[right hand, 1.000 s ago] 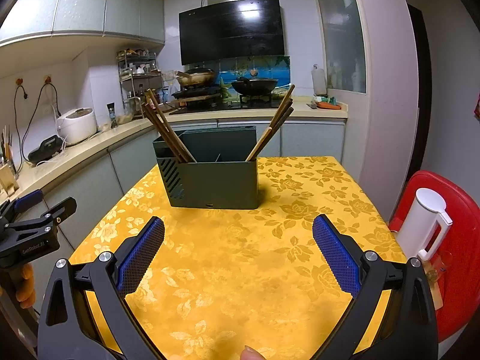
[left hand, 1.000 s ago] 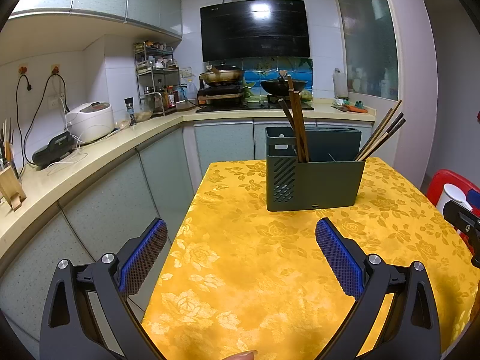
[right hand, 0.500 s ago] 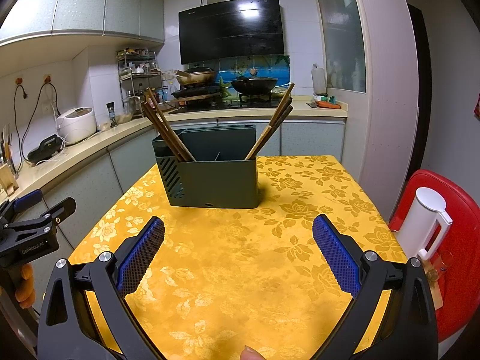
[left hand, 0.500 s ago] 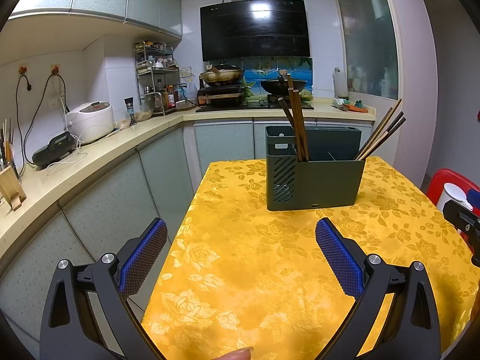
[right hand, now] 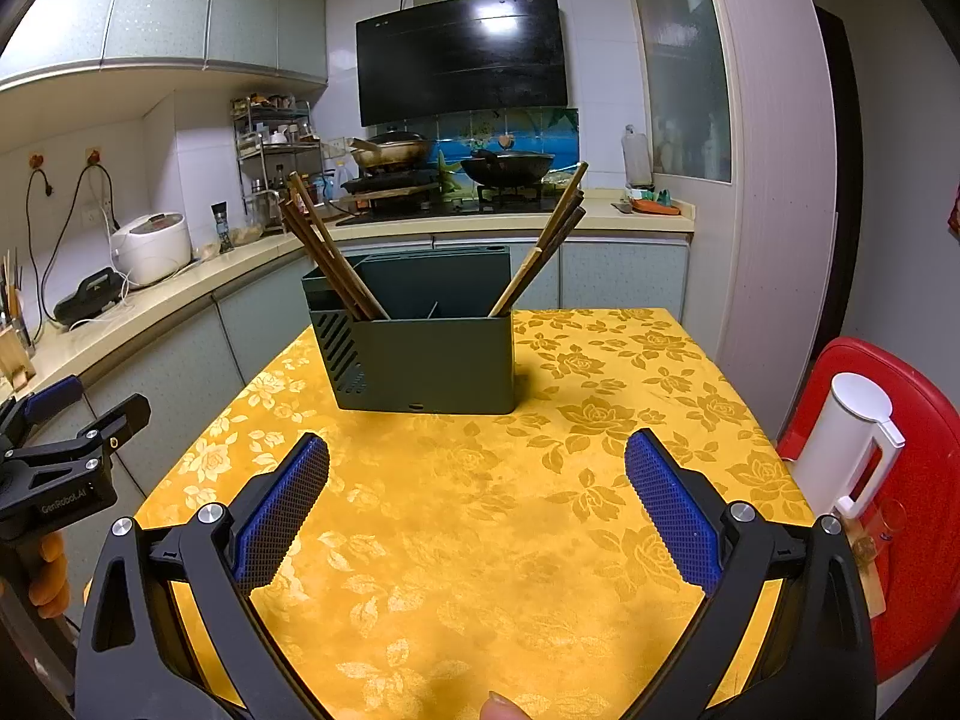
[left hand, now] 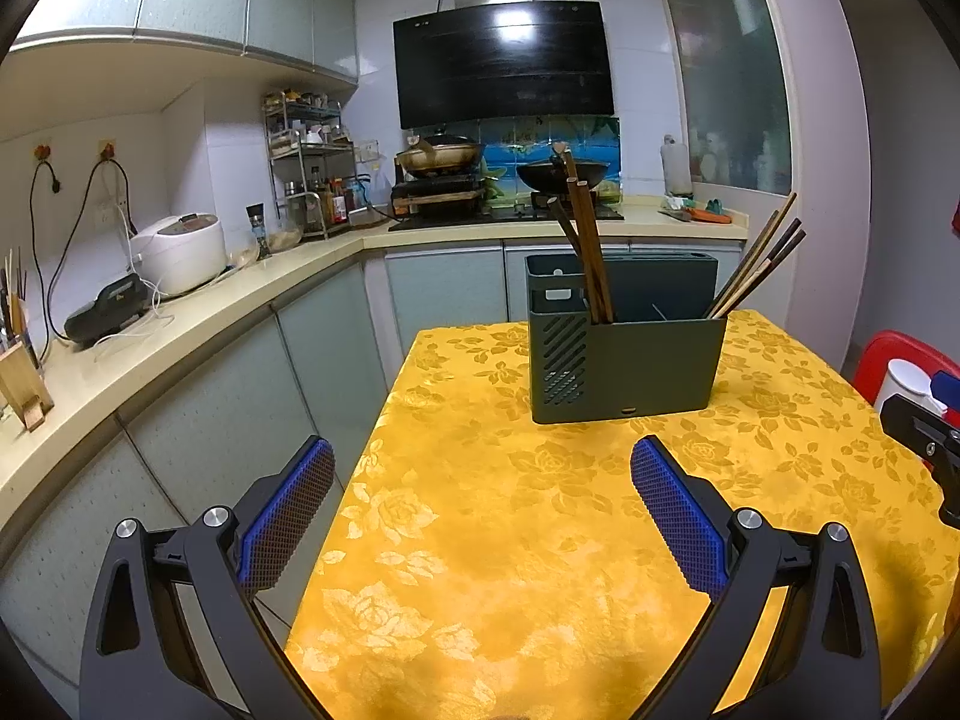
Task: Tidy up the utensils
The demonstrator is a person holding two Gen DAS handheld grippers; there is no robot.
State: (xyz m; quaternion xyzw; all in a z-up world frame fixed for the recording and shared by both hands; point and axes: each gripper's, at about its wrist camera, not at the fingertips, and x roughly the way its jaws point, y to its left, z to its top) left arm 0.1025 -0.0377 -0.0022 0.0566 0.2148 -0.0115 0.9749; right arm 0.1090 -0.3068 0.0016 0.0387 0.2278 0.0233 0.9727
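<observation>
The chopsticks stand in two bunches inside one dark green holder (right hand: 423, 354). The holder sits on the bench (right hand: 480, 510), which wears a yellow cloth with flowers, toward the far end of it.

One bunch (right hand: 327, 246) is in the left end of the holder and leans left. It looks like about four brown sticks, but they overlap, so the count is not sure. The other bunch (right hand: 543, 246) is in the right end of the holder and leans right. It also looks like about four sticks. The middle of the holder has a thin divider showing, and what else is in there cannot be seen.

There are two grippers. The left gripper (left hand: 480, 492) is in front of the holder and a bit to its left, well apart from it. Its blue fingers (left hand: 288, 519) are wide apart with nothing between them. The right gripper (right hand: 477, 486) is in front of the holder too, also well apart from it. Its blue fingers (right hand: 669, 510) are wide apart and hold nothing.

To the right of the holder, off the bench, one white jug (right hand: 843, 438) stands on one red stool (right hand: 918, 510).
</observation>
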